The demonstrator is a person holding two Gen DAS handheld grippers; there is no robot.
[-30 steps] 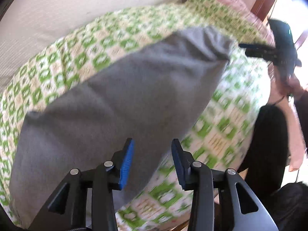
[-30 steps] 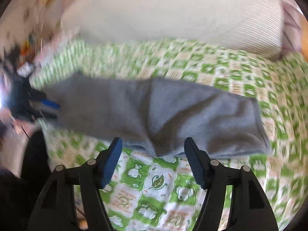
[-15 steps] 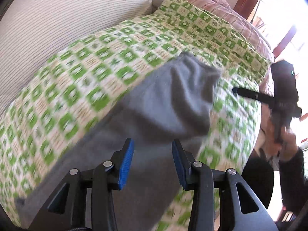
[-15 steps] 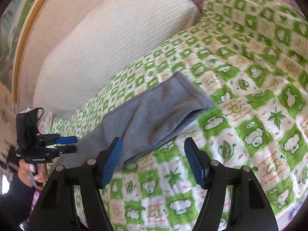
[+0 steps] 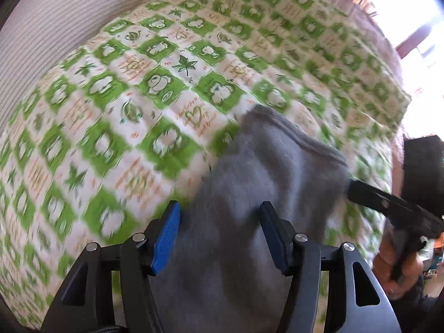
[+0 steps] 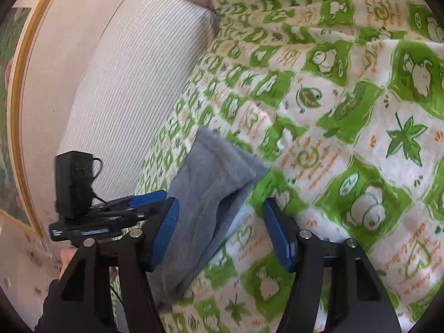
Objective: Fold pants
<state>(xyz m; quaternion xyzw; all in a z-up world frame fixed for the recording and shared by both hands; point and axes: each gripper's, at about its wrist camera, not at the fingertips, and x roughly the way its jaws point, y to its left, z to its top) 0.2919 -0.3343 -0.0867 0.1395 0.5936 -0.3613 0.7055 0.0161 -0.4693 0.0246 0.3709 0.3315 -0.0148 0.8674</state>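
The grey pants [image 5: 258,194] lie as a long flat strip on the green-and-white patterned bedspread [image 5: 155,88]. My left gripper [image 5: 220,236] is open, its jaws either side of the strip near its hem end. In the right wrist view the same hem end [image 6: 213,183] lies just ahead of my right gripper [image 6: 220,236], which is open, its left finger over the fabric edge. The left gripper [image 6: 111,211] shows at the left of that view, and the right gripper [image 5: 388,205] at the right of the left wrist view.
A striped white pillow [image 6: 130,83] lies at the head of the bed, with a framed picture [image 6: 14,97] on the wall behind. A pink plaid cover [image 5: 360,8] and wooden frame lie at the far bed edge.
Both grippers have swung along the pants toward the hem end and come closer to it. The pants lie as before. Both stay open.
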